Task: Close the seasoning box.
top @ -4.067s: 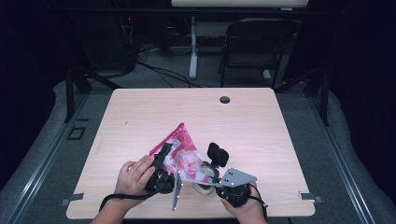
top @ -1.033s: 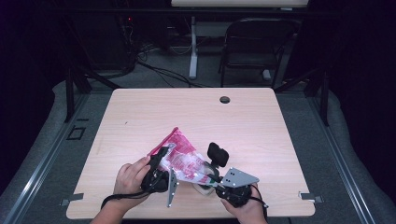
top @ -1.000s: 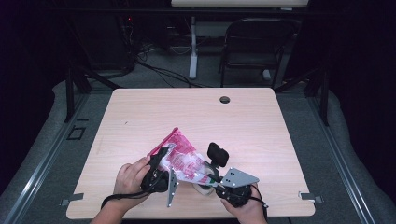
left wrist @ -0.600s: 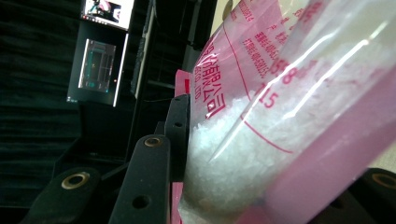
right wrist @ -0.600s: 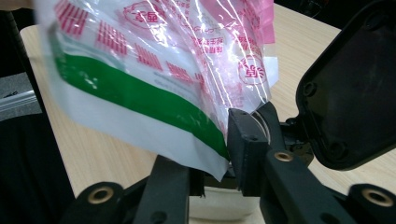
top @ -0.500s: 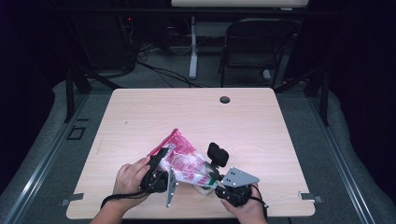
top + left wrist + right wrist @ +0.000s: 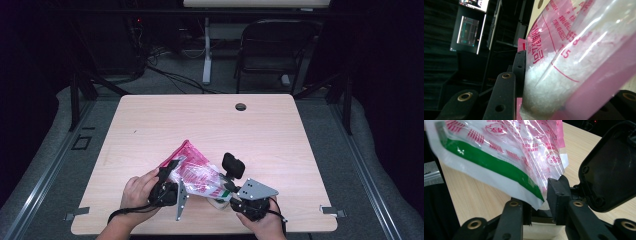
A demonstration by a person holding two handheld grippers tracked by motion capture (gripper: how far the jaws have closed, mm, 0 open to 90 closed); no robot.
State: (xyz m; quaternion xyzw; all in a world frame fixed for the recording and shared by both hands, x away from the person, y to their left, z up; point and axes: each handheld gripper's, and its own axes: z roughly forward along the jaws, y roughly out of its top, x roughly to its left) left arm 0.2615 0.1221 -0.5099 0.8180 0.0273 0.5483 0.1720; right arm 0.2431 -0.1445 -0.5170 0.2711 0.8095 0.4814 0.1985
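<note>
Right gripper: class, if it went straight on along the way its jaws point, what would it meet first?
The right gripper would most likely meet the plastic bag first: its green-striped edge hangs just ahead of the jaws, perhaps already between them. Depth there is unclear.

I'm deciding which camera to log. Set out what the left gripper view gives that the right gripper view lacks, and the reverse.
Left gripper view: white granules inside the bag, lit screens in the dark behind. Right gripper view: the bag's green stripe and a white container below the jaws. Both: the pink-printed bag and the wooden table.
</note>
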